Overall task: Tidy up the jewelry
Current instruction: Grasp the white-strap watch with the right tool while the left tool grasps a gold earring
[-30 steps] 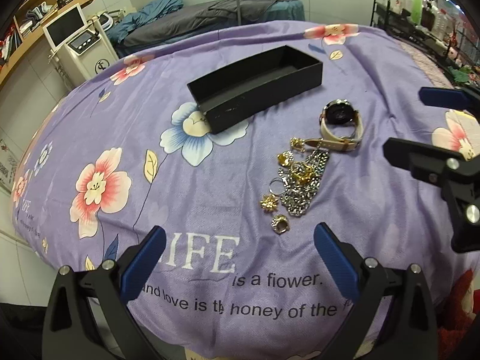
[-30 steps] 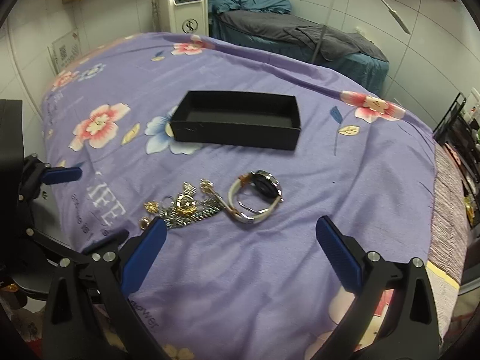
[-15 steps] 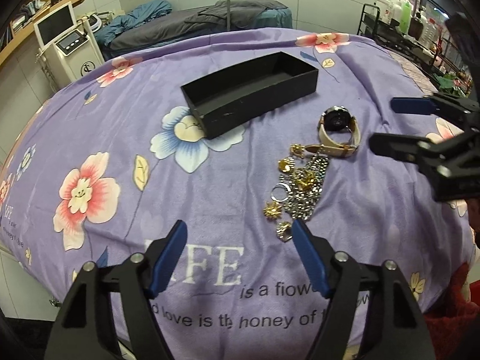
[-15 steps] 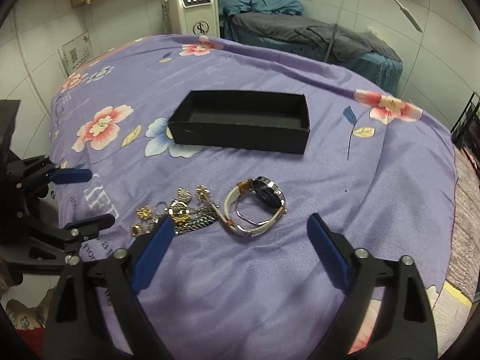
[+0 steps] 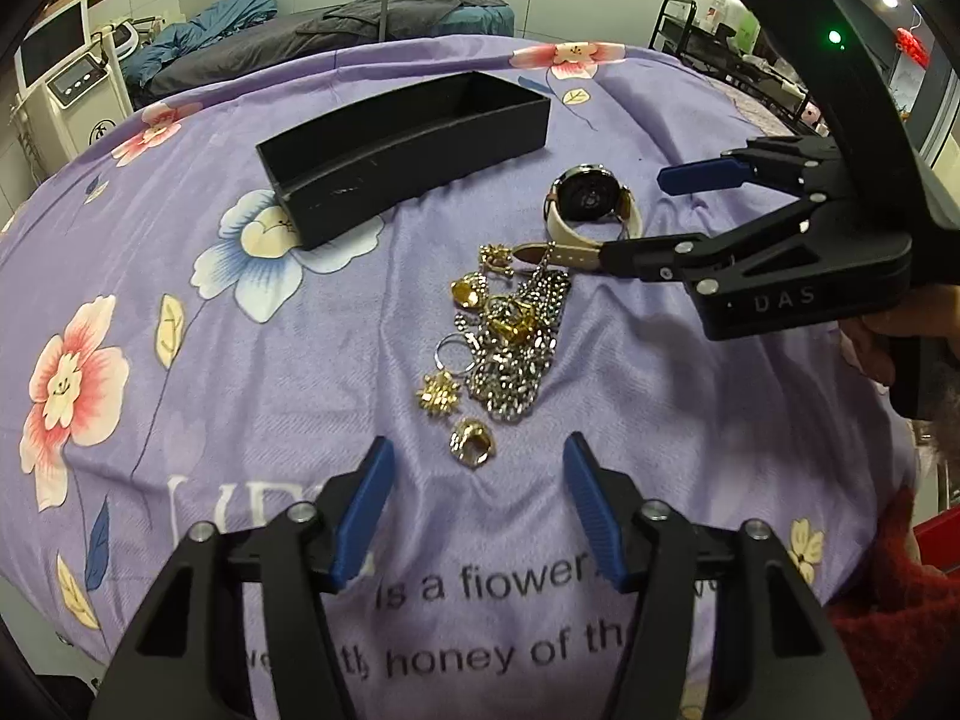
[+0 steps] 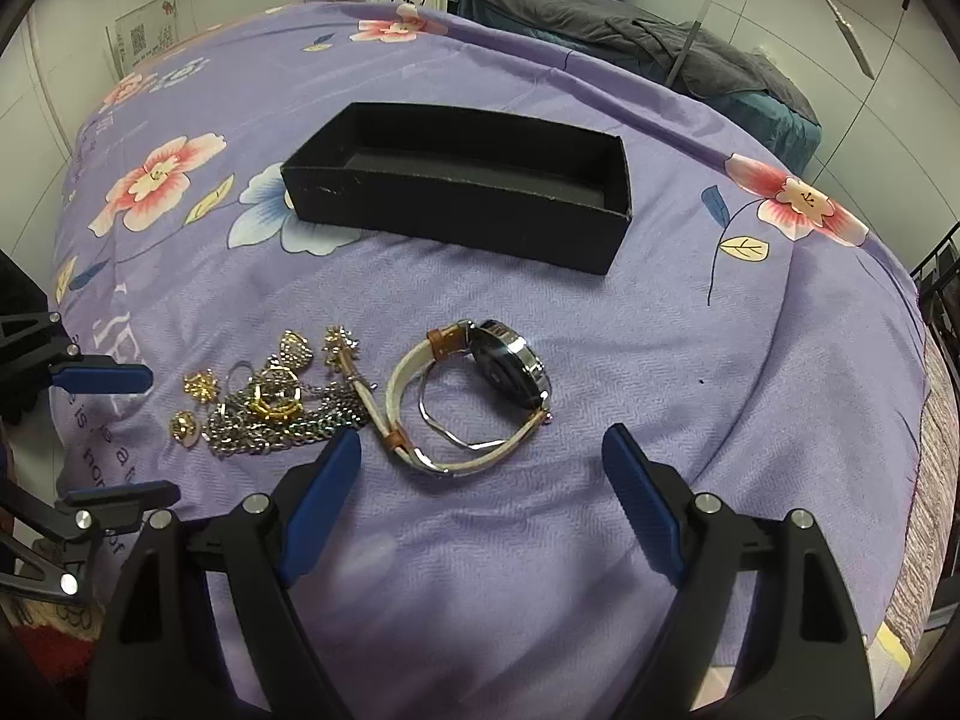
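Box (image 6: 462,222) interior visible from right wrist only, not left.

Even indoor light, sharp focus, strong fisheye edge warping.

Right gripper (image 6: 482,462) held low over the purple floral cloth (image 6: 720,360), jaws spread wide, nothing between them. Wristwatch (image 6: 474,396) lies on its side just ahead of the fingertips. Heap of gold and silver jewelry (image 6: 270,402) touches the watch strap's left end. Black open box (image 6: 462,180) sits beyond. Left gripper (image 6: 126,438) enters at left edge, parted.
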Available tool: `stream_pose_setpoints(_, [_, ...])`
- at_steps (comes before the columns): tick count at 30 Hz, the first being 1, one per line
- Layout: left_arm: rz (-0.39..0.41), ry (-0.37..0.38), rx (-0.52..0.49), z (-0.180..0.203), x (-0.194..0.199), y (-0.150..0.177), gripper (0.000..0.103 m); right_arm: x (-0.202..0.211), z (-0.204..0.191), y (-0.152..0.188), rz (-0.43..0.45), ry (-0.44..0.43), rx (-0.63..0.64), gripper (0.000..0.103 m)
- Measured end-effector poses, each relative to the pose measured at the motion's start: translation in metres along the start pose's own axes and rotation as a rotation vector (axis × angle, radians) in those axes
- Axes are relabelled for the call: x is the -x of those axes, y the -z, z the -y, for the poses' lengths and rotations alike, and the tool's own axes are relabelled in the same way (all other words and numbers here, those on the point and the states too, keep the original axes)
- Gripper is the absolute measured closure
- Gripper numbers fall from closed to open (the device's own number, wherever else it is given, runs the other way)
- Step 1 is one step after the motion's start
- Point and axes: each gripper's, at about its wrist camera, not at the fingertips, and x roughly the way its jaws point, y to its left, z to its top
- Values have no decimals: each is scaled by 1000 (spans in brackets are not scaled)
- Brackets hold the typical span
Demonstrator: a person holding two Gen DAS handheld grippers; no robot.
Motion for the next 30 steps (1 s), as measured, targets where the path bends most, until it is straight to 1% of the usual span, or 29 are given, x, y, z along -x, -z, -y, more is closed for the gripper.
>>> stream_pose_setpoints(2, [-11, -36, -19, 2, -10, -5, 65, -6, 2, -2, -8, 7, 12, 21])
stream_pose_setpoints(4, [-18, -62, -44, 4, -16, -9, 72, -11, 3, -4, -11, -9, 21, 21])
stream_pose_setpoints(6, [-14, -63, -56, 5, -17, -9, 75, -15, 3, -6, -11, -24, 25, 21])
stream_pose_setpoints(7, [-13, -61, -53, 4, -16, -9, 78, -19, 3, -6, -17, -31, 24, 21])
stream_pose_setpoints(8, [-14, -54, -46, 2, -16, -9, 82, -22, 2, -6, -23, -39, 20, 24])
stream_pose_setpoints(9, [-16, -40, -28, -1, -15, -8, 84, -25, 2, -5, -28, -68, 12, 34])
stream_pose_setpoints(10, [-16, -27, -14, -4, -13, -7, 86, -26, 2, -4, -28, -92, -1, 40])
stream_pose_setpoints(12, [-10, -6, 9, -7, -9, -3, 86, -23, 1, 0, -9, -95, -21, 44])
stream_pose_setpoints(15, [-10, -5, 7, -5, -6, -1, 86, -19, 2, 4, 7, -115, -49, 50])
stream_pose_setpoints(18, [-7, -4, 26, -7, -4, -2, 86, -12, 9, 10, 20, -165, -112, 59])
stream_pose_setpoints(20, [-3, 5, 42, -9, -1, -2, 86, -6, 16, 14, 32, -204, -163, 62])
stream_pose_setpoints(22, [6, 6, 51, -10, 2, -5, 86, -3, 19, 18, 38, -222, -190, 65])
stream_pose_setpoints(24, [12, 1, 57, -12, 4, -8, 86, 3, 21, 20, 42, -227, -199, 66])
stream_pose_setpoints(27, [25, 12, 75, -15, 9, -11, 86, 13, 19, 18, 52, -235, -195, 68])
stream_pose_setpoints(30, [38, 19, 81, -17, 13, -15, 86, 30, 9, 14, 43, -215, -128, 69])
